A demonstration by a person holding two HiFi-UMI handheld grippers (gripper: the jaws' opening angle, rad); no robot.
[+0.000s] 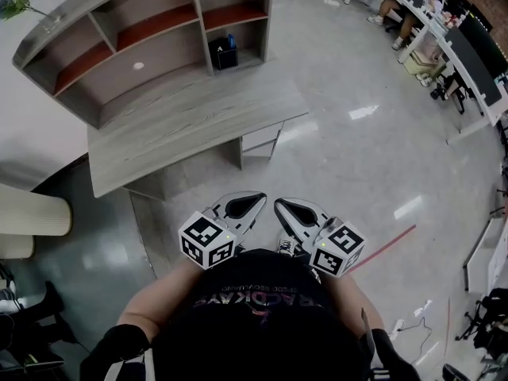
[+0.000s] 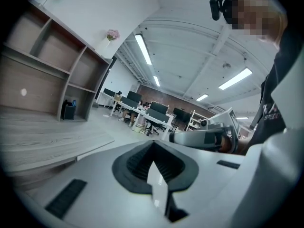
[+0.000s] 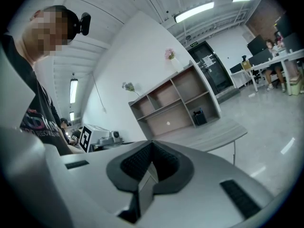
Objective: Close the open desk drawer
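Note:
The grey wooden desk (image 1: pixel 182 121) with its shelf unit (image 1: pixel 135 34) stands ahead of me across the floor. Under the desk's right end a pale drawer unit (image 1: pixel 260 139) juts out past the desk edge; how far a drawer is open I cannot tell. Both grippers hang close to my chest, well short of the desk and touching nothing. My left gripper (image 1: pixel 255 198) is shut and empty, jaws together (image 2: pixel 153 148). My right gripper (image 1: pixel 280 206) is likewise shut with nothing in it (image 3: pixel 151 148). The desk (image 3: pixel 209 132) lies far beyond the right jaws.
A black pen holder (image 1: pixel 224 54) stands in the lower right shelf bay. People sit at long white desks (image 1: pixel 432 30) at the far right. A red line (image 1: pixel 389 246) runs across the glossy floor. A cream rounded piece of furniture (image 1: pixel 32 213) is at the left.

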